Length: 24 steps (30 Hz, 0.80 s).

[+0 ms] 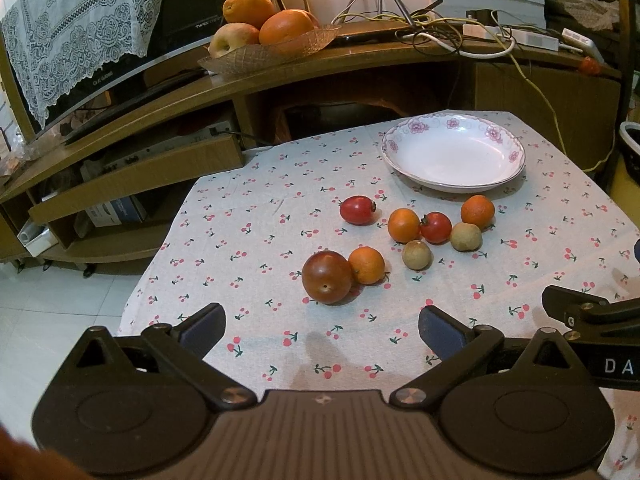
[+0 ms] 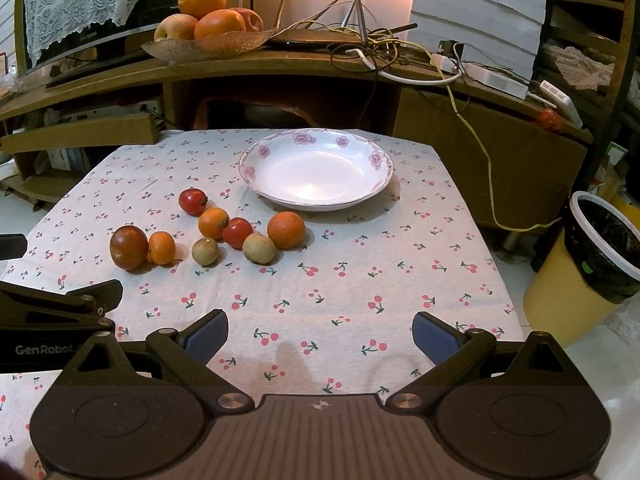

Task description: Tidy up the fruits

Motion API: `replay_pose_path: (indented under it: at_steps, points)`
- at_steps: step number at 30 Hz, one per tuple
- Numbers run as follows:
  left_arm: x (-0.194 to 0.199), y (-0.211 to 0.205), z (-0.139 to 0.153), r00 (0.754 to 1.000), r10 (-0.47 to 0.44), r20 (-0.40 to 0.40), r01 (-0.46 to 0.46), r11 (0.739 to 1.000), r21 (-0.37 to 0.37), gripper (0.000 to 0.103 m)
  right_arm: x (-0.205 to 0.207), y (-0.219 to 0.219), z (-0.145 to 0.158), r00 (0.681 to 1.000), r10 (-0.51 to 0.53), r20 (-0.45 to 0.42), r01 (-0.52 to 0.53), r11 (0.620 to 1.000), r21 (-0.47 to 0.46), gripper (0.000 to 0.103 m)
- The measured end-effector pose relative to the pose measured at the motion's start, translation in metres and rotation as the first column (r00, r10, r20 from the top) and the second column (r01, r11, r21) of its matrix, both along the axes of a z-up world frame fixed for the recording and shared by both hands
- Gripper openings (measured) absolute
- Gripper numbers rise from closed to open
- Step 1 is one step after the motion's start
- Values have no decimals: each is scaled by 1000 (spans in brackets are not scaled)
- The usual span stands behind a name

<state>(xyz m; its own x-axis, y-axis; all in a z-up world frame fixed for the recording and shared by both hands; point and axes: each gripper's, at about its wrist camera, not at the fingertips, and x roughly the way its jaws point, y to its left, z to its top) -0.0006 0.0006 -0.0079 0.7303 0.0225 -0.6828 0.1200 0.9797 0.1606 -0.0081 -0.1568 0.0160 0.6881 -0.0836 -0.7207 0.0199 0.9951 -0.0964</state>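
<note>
Several small fruits lie on the cherry-print tablecloth: a dark red tomato, three small oranges, two red tomatoes and two tan longans. A white floral plate stands behind them with nothing in it. My left gripper is open and empty, just in front of the dark tomato. My right gripper is open and empty, nearer the table's front, right of the fruits.
A wooden TV stand stands behind the table with a basket of large oranges and apples and tangled cables. A yellow bin with a black liner stands at the table's right.
</note>
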Motion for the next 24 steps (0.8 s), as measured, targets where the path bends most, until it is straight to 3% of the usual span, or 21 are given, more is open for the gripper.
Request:
replay_pose_path:
  at_steps: [17, 24]
  points:
    - [6, 7, -3, 1000, -11, 2, 11, 1000, 6, 103, 6, 6, -5, 999, 35, -24, -34, 999, 19, 94]
    - [19, 19, -3, 998, -55, 13, 55, 998, -21, 103, 19, 6, -4, 995, 92, -41, -88, 992, 92, 86]
